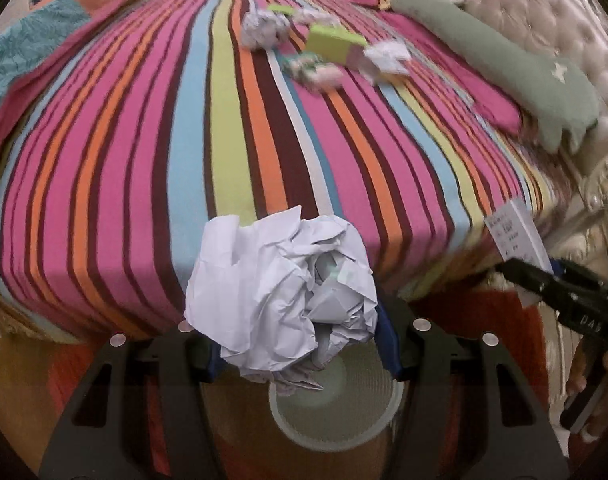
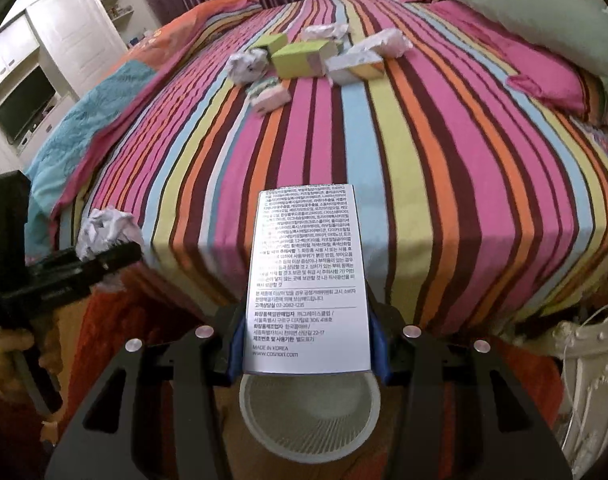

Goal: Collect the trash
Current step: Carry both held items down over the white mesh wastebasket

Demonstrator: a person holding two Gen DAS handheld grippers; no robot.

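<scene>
We have both hands full at the near edge of the striped bed (image 2: 384, 128). Our left gripper (image 1: 296, 344) is clamped on a crumpled ball of white paper (image 1: 280, 292), and our right gripper (image 2: 308, 344) is pinching a white printed carton (image 2: 308, 280) by its lower end, its long axis running straight out along the fingers toward the bed. What the coming drop turns on is the round, ribbed waste bin (image 2: 308, 416) on the floor: in both wrist views its rim sits directly under the held piece, just behind the jaws, so we judge that each piece need only be let go to fall in, with neither hand clearly the nearer. The paper ball bulges wider than the jaws and overhangs the bin's far rim, so it could catch there. The rest of the trash (image 2: 304, 56), green and white cartons and more paper wads, lies together well away toward the far end of the bed, near the green pillow (image 2: 544, 12), dead ahead of both grippers.
</scene>
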